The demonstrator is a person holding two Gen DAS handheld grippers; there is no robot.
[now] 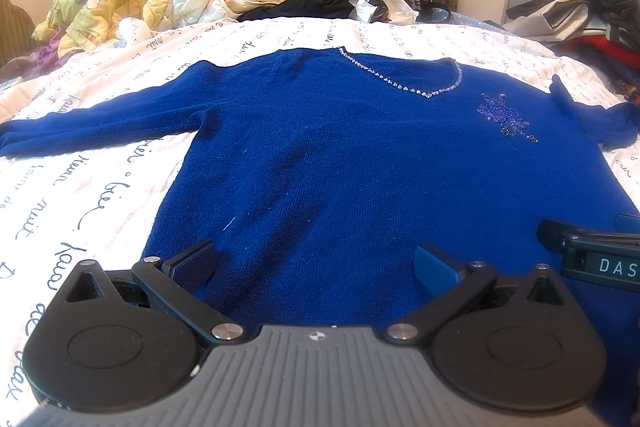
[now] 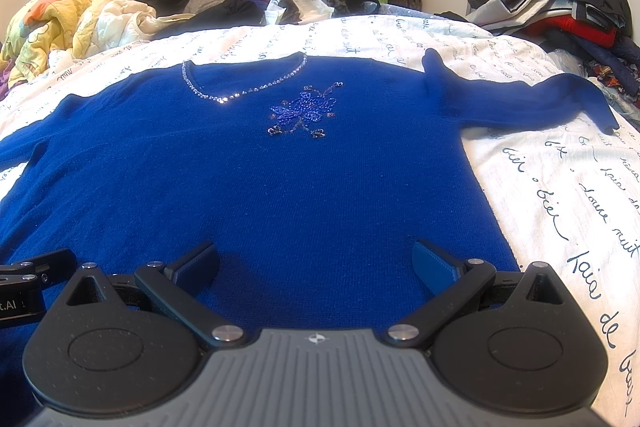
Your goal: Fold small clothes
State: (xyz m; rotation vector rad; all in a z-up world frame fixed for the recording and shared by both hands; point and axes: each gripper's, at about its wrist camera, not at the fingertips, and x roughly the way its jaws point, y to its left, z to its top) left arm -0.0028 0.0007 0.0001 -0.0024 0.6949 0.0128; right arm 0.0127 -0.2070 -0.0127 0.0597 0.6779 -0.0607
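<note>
Left wrist: I am viewing a script-printed bedsheet (image 1: pixel 100 195) carrying the blue sweater (image 1: pixel 340 155) laid flat; left gripper (image 1: pixel 316 263) is hovering released above its hem.

Right wrist: right gripper (image 2: pixel 316 263) is likewise spread; I am risking snagging the sequin motif (image 2: pixel 304 111).

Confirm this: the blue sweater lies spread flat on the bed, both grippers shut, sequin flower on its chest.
Not quite: both wrist views show the left gripper and right gripper open, holding nothing. The blue sweater does lie spread on the bed, sequin flower on its chest.
</note>
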